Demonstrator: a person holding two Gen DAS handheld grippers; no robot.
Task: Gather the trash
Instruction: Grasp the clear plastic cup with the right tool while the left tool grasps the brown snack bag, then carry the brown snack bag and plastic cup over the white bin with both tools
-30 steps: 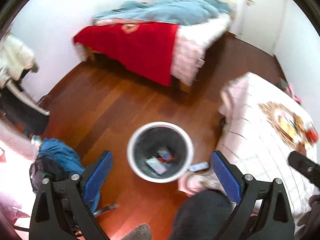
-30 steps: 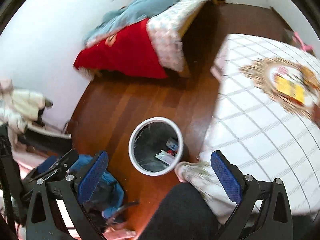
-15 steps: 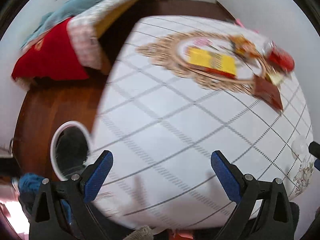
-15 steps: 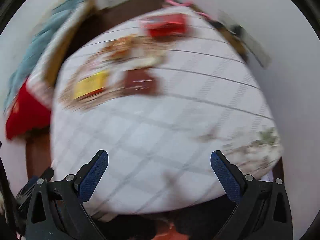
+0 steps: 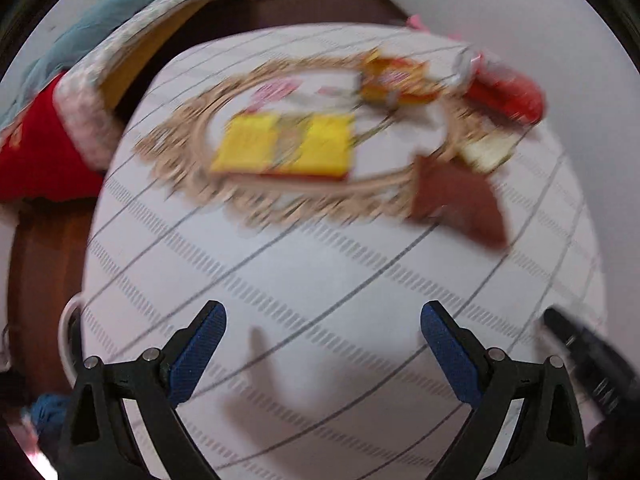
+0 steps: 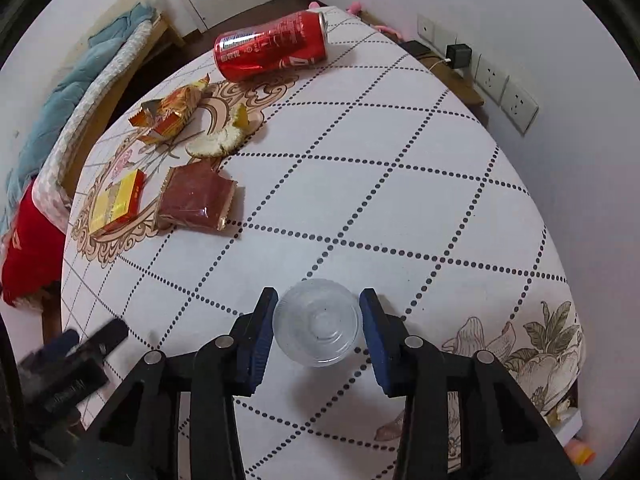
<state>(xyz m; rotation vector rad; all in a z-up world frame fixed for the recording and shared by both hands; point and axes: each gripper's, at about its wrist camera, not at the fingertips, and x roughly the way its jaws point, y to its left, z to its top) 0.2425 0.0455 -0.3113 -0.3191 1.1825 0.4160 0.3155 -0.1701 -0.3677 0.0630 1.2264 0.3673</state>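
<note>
In the right wrist view my right gripper [image 6: 319, 322] has its blue pads on both sides of a clear plastic cup [image 6: 318, 322] standing on the table. Farther off lie a red can [image 6: 272, 46] on its side, a torn orange wrapper [image 6: 172, 114], a peel [image 6: 218, 142], a brown packet [image 6: 196, 196] and a yellow box [image 6: 116, 202]. My left gripper [image 5: 322, 354] is open and empty above the near table. Its blurred view shows the yellow box [image 5: 284, 144], the brown packet [image 5: 456, 200] and the red can [image 5: 504, 92]. The white bin rim [image 5: 64, 340] shows at the left table edge.
The table has a white checked cloth [image 6: 400, 208]. A bed with red and blue covers [image 5: 44, 92] stands at left across the wood floor. Wall sockets and a charger [image 6: 458, 56] sit behind the table. The other gripper's black body [image 6: 64, 372] shows at lower left.
Both grippers swung up from over the floor bin to over the table. My right gripper has narrowed from wide open to closed around the clear cup. The left stayed open.
</note>
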